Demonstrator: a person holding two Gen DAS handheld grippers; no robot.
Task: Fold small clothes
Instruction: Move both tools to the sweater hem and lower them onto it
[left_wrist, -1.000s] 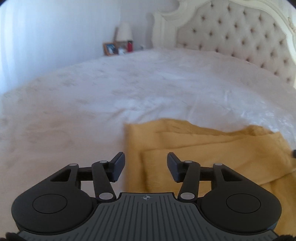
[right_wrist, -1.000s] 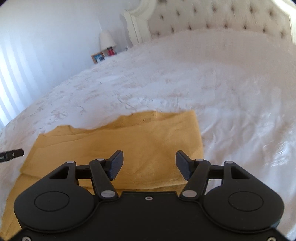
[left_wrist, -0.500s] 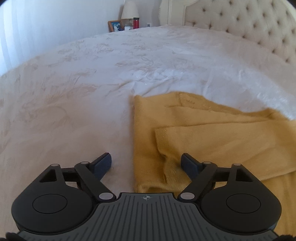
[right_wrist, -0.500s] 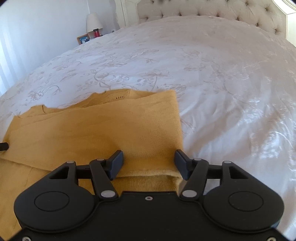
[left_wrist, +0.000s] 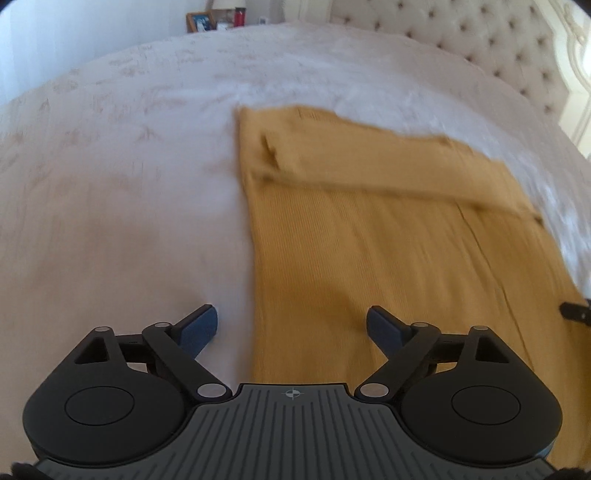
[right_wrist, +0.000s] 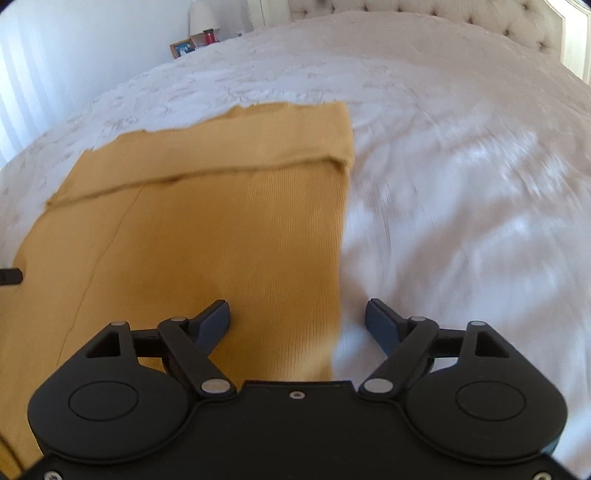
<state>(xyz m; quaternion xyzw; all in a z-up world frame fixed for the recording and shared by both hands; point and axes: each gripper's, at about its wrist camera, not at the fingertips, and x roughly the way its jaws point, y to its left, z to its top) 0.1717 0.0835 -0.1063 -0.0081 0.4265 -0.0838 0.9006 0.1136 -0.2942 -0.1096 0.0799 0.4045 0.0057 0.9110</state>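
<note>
A mustard-yellow knit garment lies flat on the white bed, its far part folded over into a band. My left gripper is open and empty, straddling the garment's left edge near its front. My right gripper is open and empty, straddling the garment's right edge near the front. A tip of the right gripper shows at the right edge of the left wrist view. A tip of the left gripper shows at the left edge of the right wrist view.
The white patterned bedspread spreads all around the garment. A tufted headboard stands at the far end. A nightstand with a photo frame, lamp and red bottle sits beyond the bed's far left.
Both grippers have pulled back toward the garment's near end and tilted down. Both sets of jaws have opened wider. The garment now shows along its whole length.
</note>
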